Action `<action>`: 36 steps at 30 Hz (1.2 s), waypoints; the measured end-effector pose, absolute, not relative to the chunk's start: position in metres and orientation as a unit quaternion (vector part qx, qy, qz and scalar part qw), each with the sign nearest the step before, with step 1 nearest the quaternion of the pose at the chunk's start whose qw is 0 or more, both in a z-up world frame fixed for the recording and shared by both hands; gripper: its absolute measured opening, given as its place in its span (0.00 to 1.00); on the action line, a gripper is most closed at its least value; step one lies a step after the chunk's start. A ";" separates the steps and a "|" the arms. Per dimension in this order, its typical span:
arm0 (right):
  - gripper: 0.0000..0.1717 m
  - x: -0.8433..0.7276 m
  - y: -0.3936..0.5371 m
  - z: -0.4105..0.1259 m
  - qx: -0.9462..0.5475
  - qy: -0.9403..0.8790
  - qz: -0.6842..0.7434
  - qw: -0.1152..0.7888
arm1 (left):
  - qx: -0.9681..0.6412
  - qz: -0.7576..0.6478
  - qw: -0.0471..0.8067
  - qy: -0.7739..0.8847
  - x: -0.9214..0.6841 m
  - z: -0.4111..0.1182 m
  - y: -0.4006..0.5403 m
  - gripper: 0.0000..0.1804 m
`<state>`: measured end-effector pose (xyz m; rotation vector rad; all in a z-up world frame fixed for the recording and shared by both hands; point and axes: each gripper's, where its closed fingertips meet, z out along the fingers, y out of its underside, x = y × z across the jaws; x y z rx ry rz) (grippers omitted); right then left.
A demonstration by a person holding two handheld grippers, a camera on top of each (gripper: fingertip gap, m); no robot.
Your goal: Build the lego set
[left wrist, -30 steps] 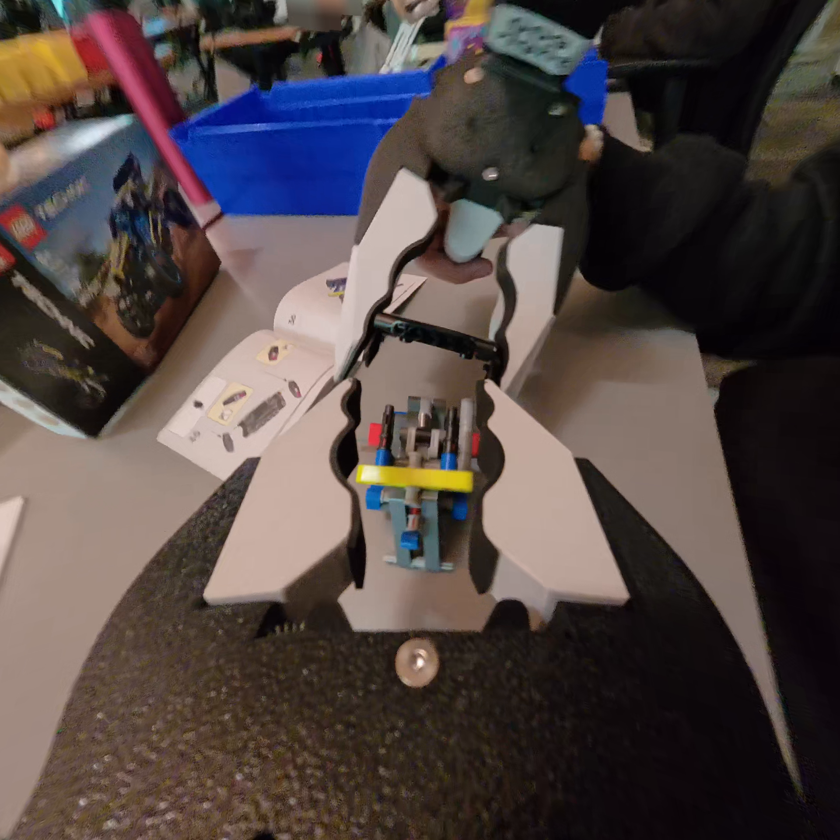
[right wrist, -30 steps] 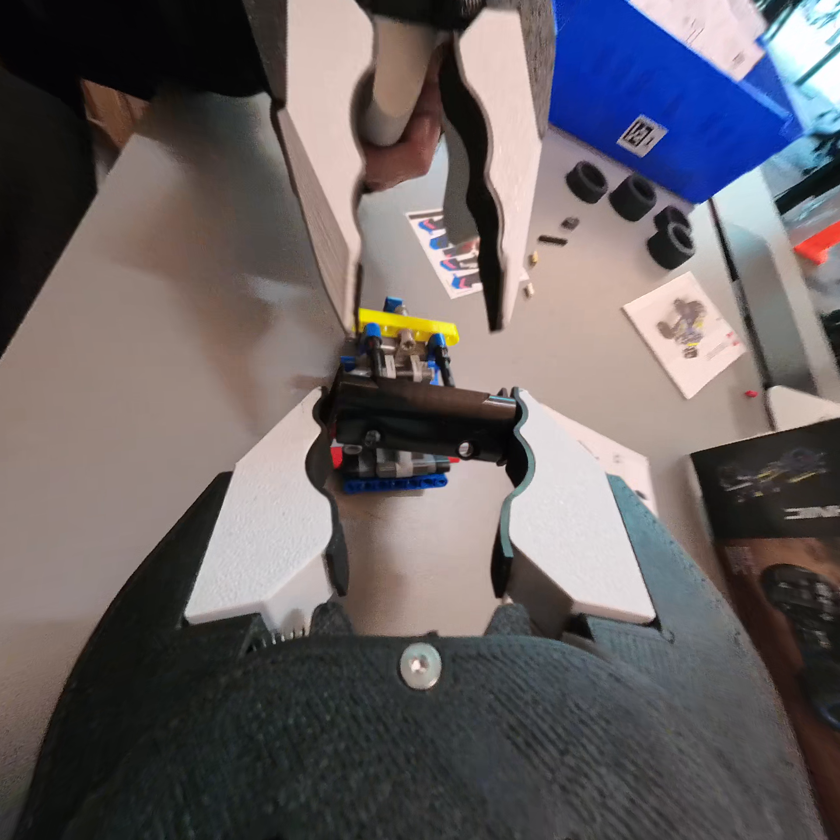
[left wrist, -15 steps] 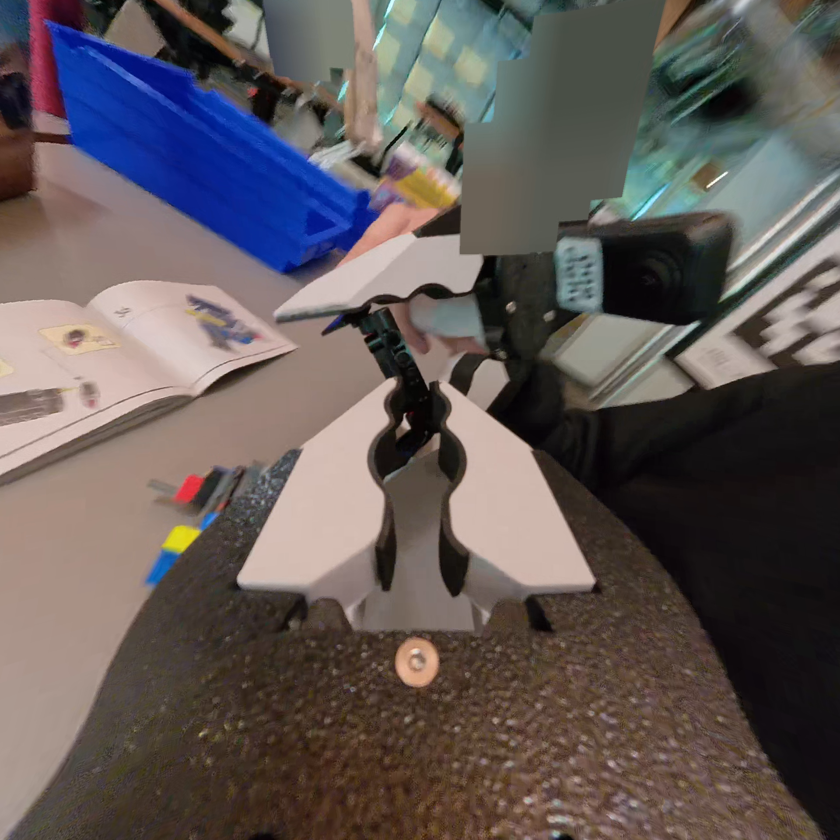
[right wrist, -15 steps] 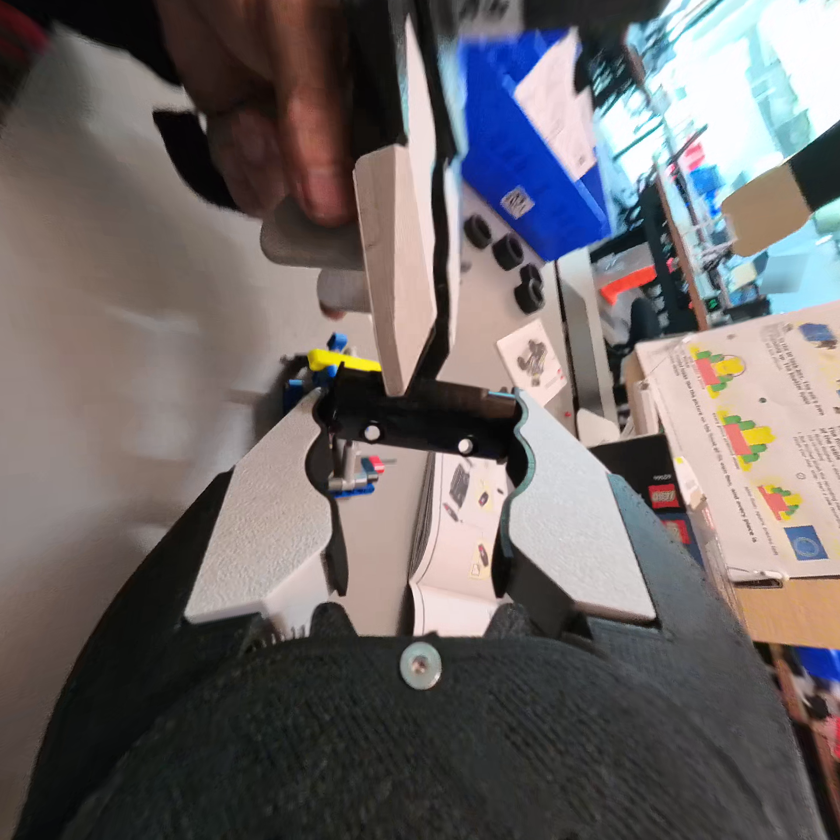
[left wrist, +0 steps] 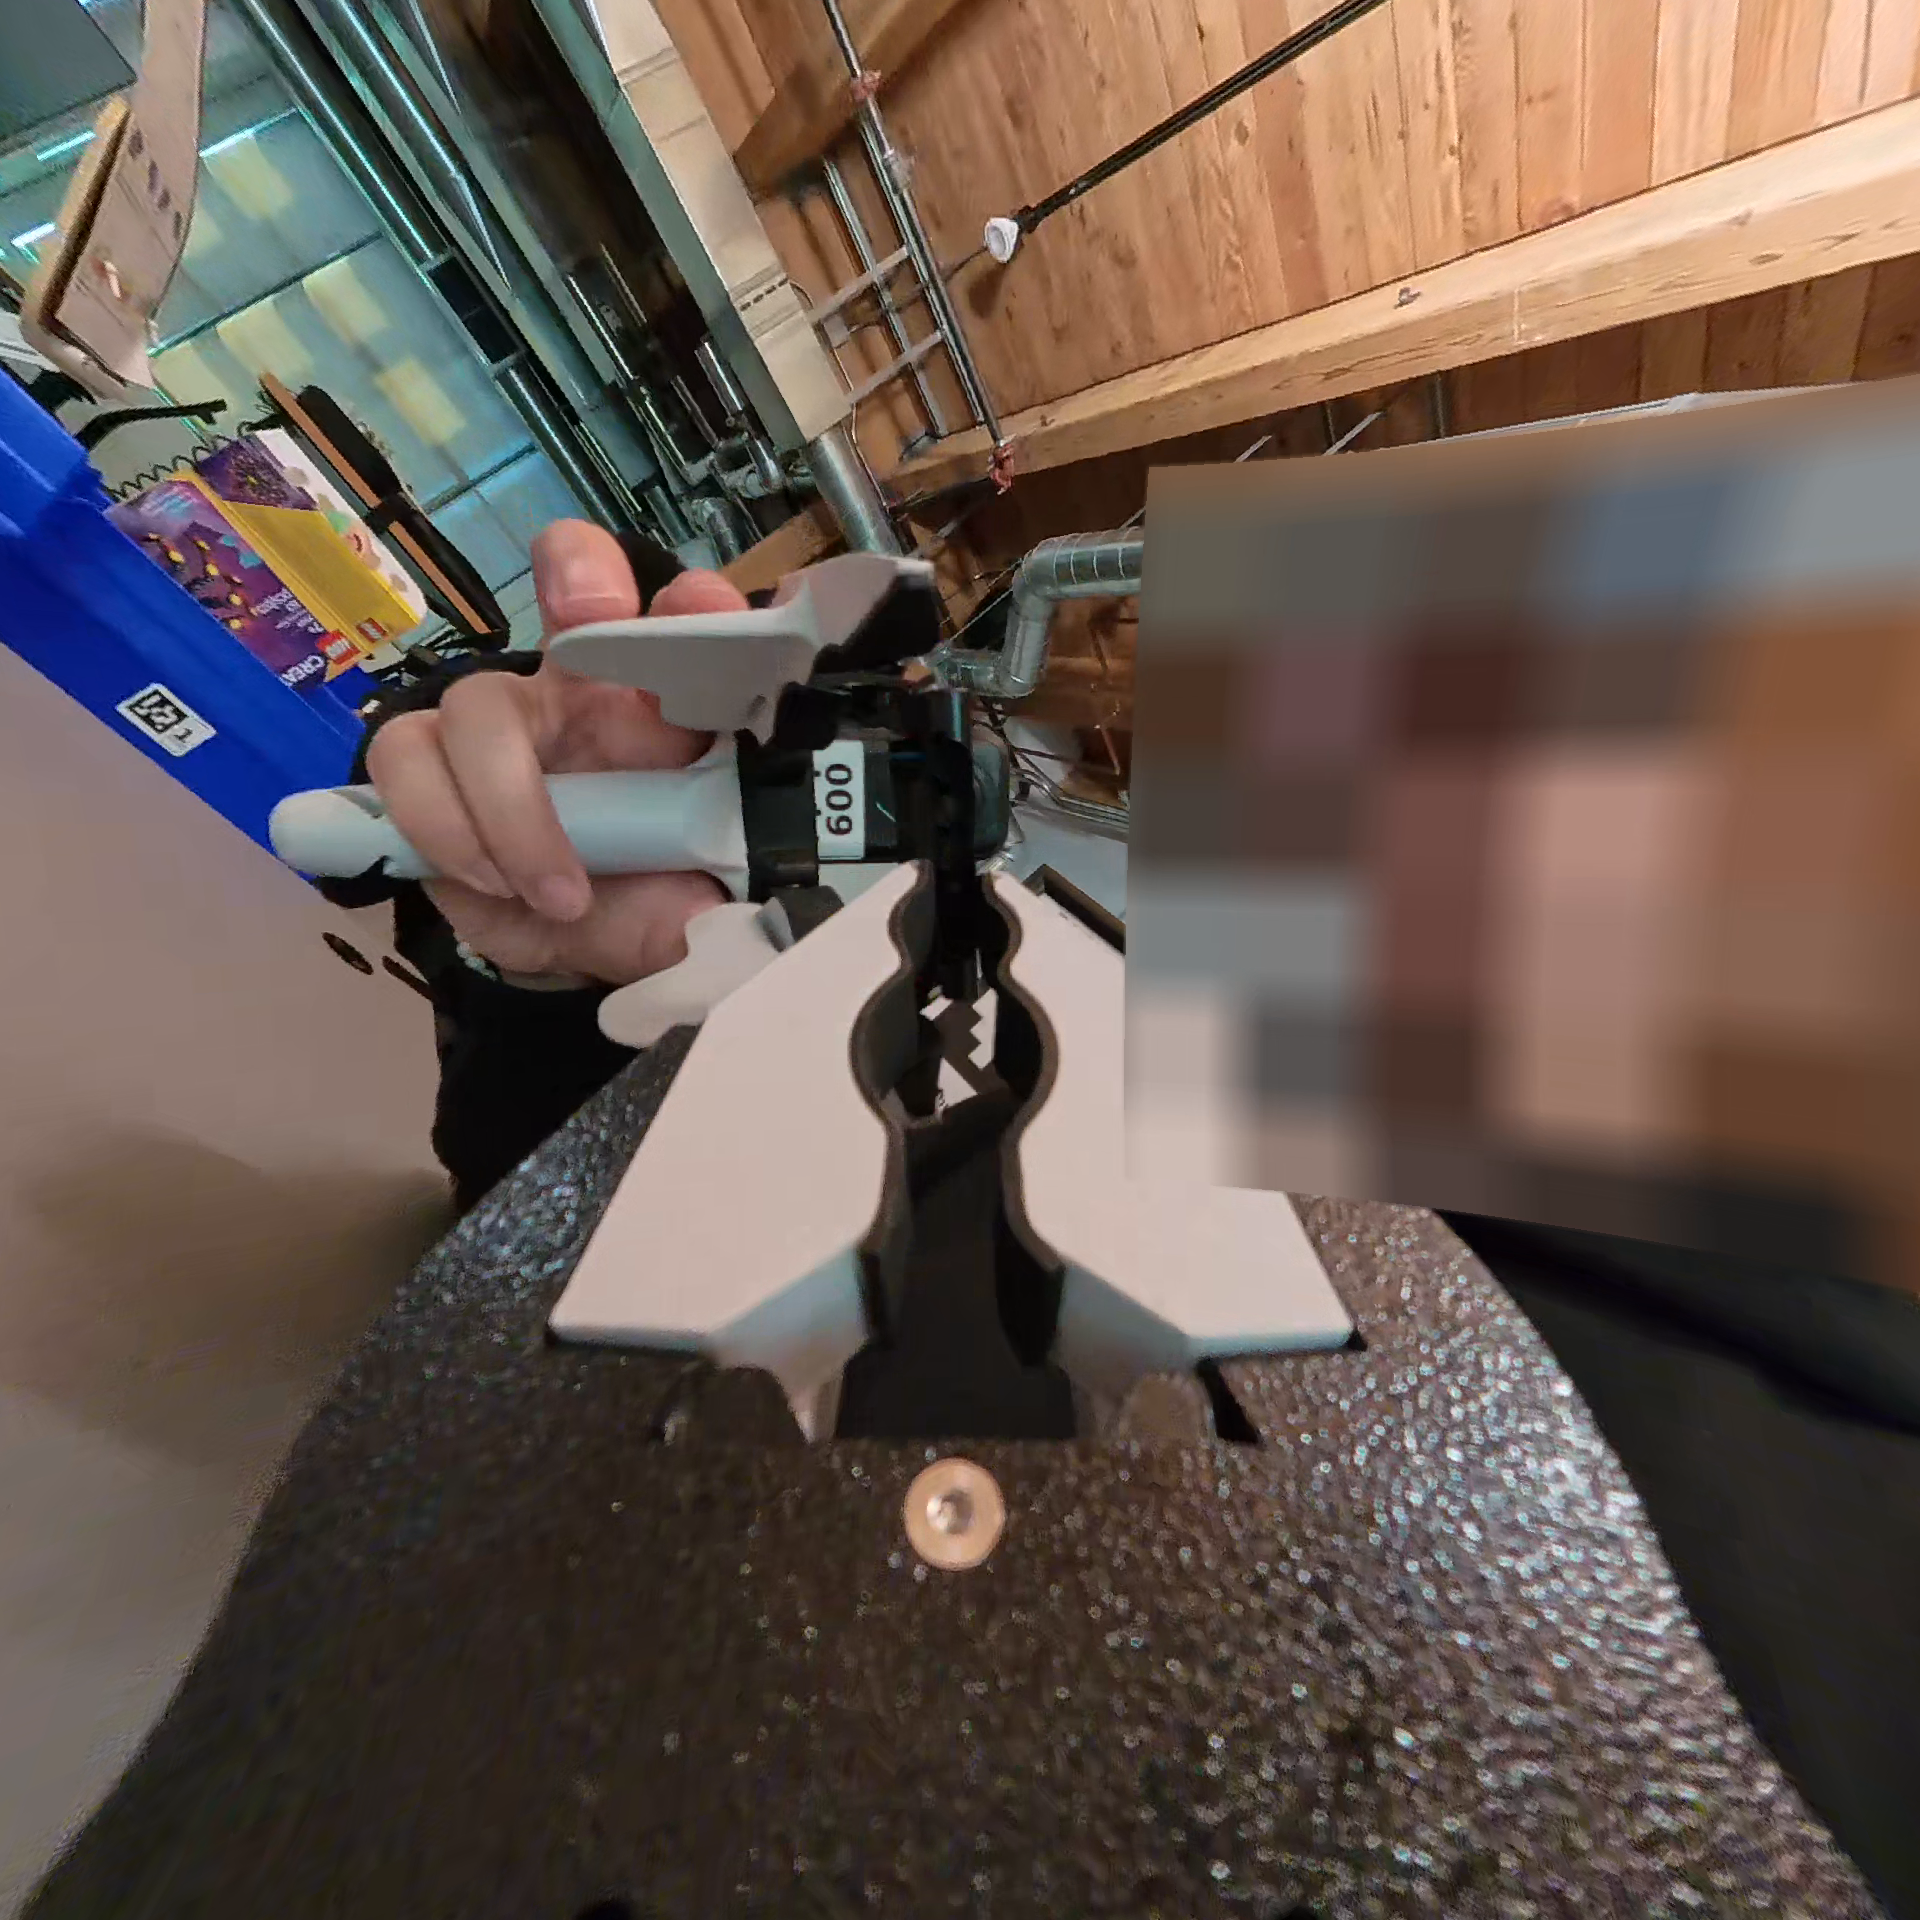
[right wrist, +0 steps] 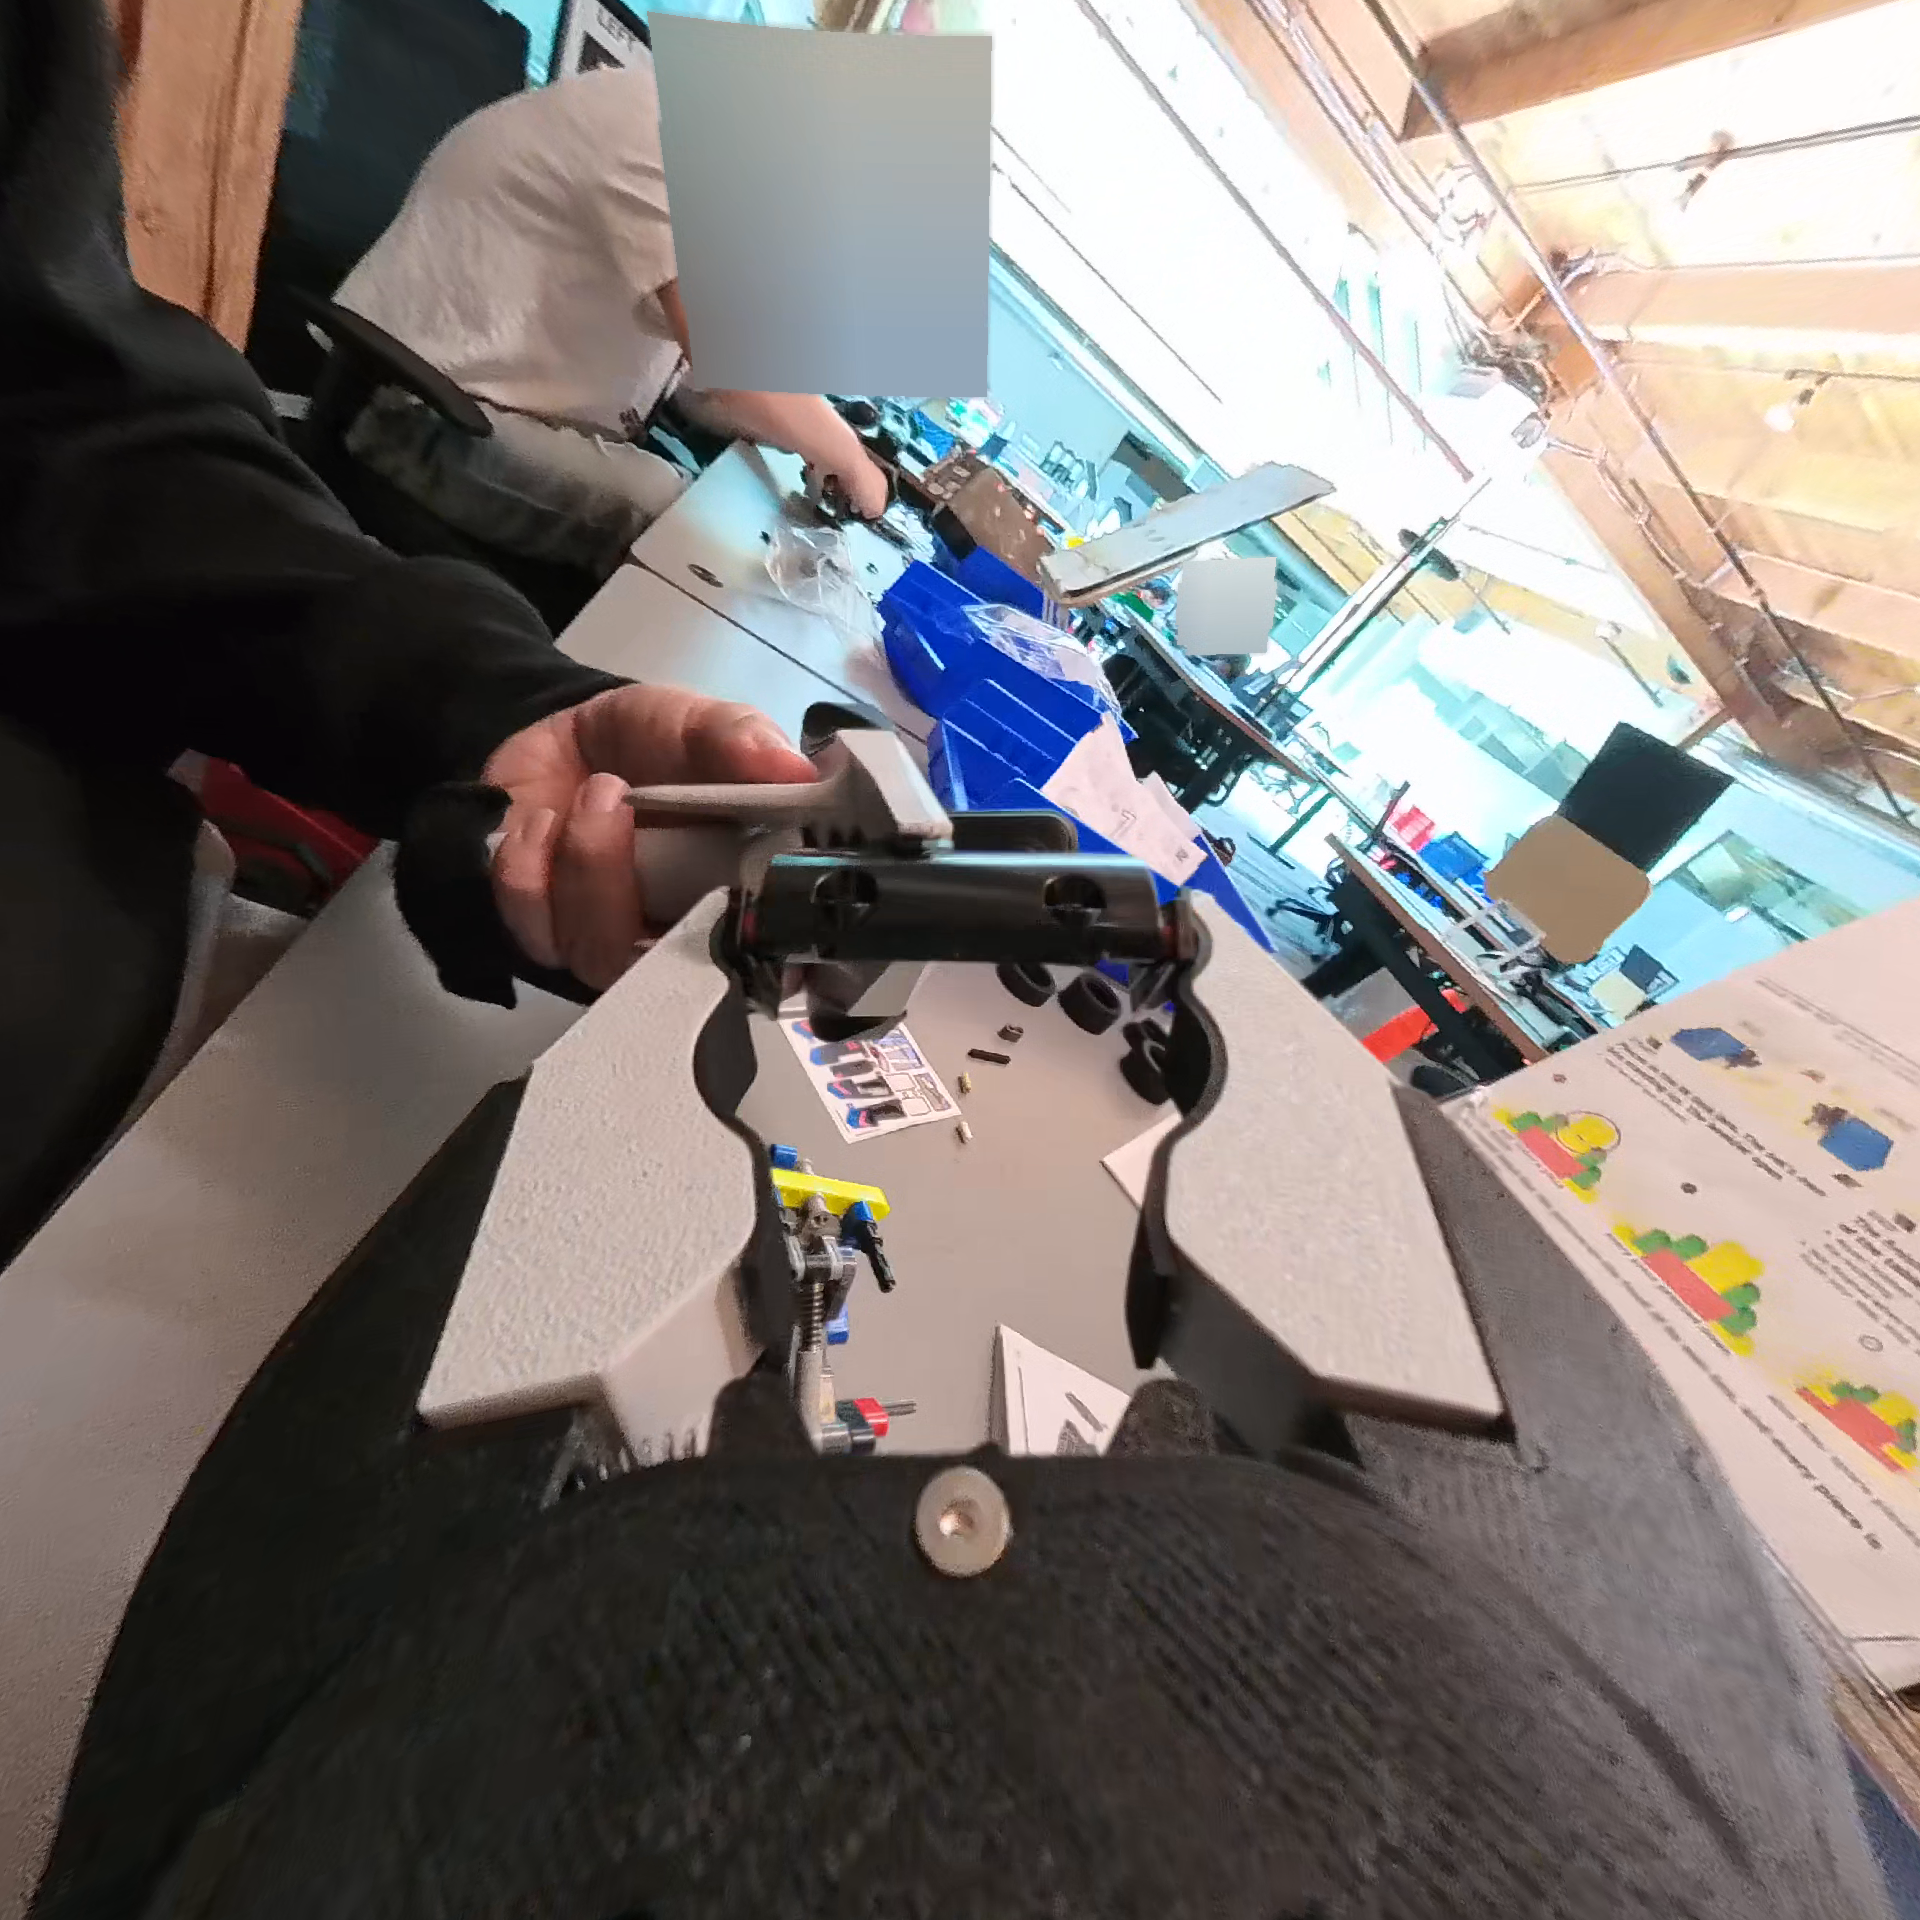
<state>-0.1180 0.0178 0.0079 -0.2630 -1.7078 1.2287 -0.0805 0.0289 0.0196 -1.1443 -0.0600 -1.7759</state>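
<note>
Gripping a black beam (right wrist: 951, 914) endwise across its tips, the right hand-held gripper (right wrist: 961, 935) holds it above the surface (right wrist: 997, 1226), over a yellow-and-blue brick assembly (right wrist: 826, 1236). The left hand-held gripper (left wrist: 951, 935), nearly closed, pinches the same black beam (left wrist: 951, 831) edge-on.

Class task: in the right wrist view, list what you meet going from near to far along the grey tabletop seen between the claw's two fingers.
Small red piece → yellow-and-blue brick assembly → sticker sheet → black tyres → blue bins.
</note>
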 end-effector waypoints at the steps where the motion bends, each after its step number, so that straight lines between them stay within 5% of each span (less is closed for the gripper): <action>1: 0.45 -0.118 0.018 0.008 -0.109 -0.702 0.509 0.487 | -0.472 -0.733 0.489 -0.028 -0.080 0.020 0.029 0.03; 20: 0.44 -0.132 0.017 -0.003 -0.101 -0.718 0.431 0.537 | -0.538 -0.635 0.555 0.000 -0.092 0.022 0.029 0.03; 25: 0.49 -0.121 0.031 0.005 -0.143 -0.700 0.492 0.497 | -0.620 -0.428 0.649 0.108 -0.094 0.013 0.030 0.02; 29: 0.38 -0.110 0.033 0.020 -0.197 -0.659 0.608 0.397 | -0.673 -0.269 0.658 0.202 -0.095 0.003 0.030 0.03; 31: 0.27 -0.109 0.024 0.014 -0.186 -0.672 0.613 0.371 | -0.679 -0.261 0.649 0.224 -0.090 0.003 0.028 0.03; 36: 0.22 -0.108 0.016 0.018 -0.164 -0.666 0.621 0.380 | -0.669 -0.289 0.647 0.225 -0.087 0.006 0.025 0.03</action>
